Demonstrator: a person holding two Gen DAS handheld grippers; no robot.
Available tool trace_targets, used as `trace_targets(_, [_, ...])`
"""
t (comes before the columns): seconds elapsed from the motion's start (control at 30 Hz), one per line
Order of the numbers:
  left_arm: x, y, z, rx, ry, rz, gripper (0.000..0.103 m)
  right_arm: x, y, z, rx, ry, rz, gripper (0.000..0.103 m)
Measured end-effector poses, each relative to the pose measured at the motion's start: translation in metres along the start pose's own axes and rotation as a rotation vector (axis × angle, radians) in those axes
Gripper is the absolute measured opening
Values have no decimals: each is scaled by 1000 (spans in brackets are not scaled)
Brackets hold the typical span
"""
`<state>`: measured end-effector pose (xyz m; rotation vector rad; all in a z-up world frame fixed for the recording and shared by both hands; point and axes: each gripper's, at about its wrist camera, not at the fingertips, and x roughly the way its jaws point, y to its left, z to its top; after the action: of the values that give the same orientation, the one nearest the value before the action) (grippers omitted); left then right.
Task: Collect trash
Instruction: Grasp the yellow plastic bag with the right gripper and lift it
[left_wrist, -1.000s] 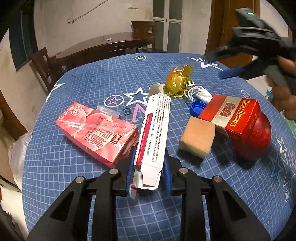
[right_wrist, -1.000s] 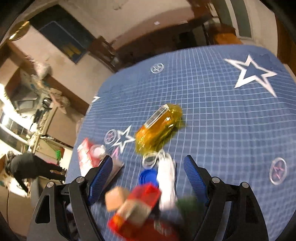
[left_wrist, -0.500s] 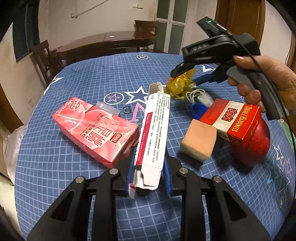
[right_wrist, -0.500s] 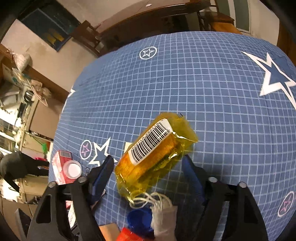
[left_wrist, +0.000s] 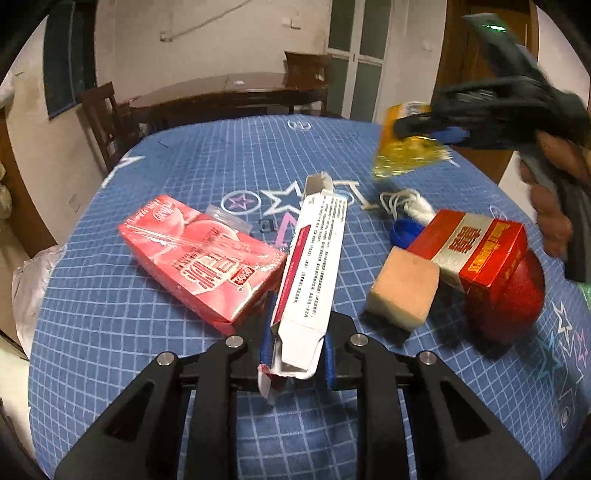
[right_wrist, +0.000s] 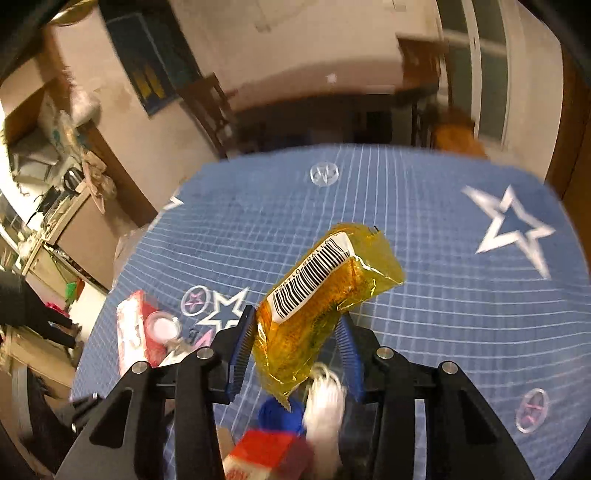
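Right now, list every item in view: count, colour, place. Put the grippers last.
white carton: 1, white with red stripe, clamped in the left gripper.
yellow wrapper: 1, yellow with barcode label, held off the table by the right gripper.
drink carton: 1, red-pink, lying left of the white carton.
sponge block: 1, tan, table centre-right.
red box: 1, red and gold, leaning on the apple.
apple: 1, red, table right.
bottle cap: 1, blue, behind the red box.
cord bundle: 1, white, beside the cap.
tablecloth: 1, blue grid with stars.
left gripper: black, blue pads.
right gripper: black, blue pads.
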<state>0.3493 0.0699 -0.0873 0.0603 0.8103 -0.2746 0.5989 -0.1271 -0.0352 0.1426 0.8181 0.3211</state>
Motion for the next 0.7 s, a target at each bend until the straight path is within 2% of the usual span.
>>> trace_targets(0.07, [-9,0,-2,-12,-27,4,18,-34,10,-15,-44,-72,-20,44])
trace_targets(0.2, [-31,-2,-11,-37,-72,5,17,-91,24,-52,-104,-158,-34,44])
trace_targets(0.33, [-46,-6,-29,-26,-26,-14,18,-133,29,-97,-135,-180,-18,44])
trace_targets(0.43, [-47,-3,-40,-39,21,-34,22,-153,29,-128,-135,-174,-3,45])
trace_targets(0.5, [-41,-4,-43,-39,43,-16,22,-159,29,-143,-120,-168,4,45])
trace_targets(0.57, [-32,-11,-42,-10,94,-32,29,-159,26,-154,-100,-159,13,45])
trace_targets(0.63, [-25,-20,-41,25,111,-7,36,-156,25,-162,-87,-147,20,45])
trace_targets(0.7, [-16,-26,-38,46,130,9,37,-154,26,-167,-87,-136,21,45])
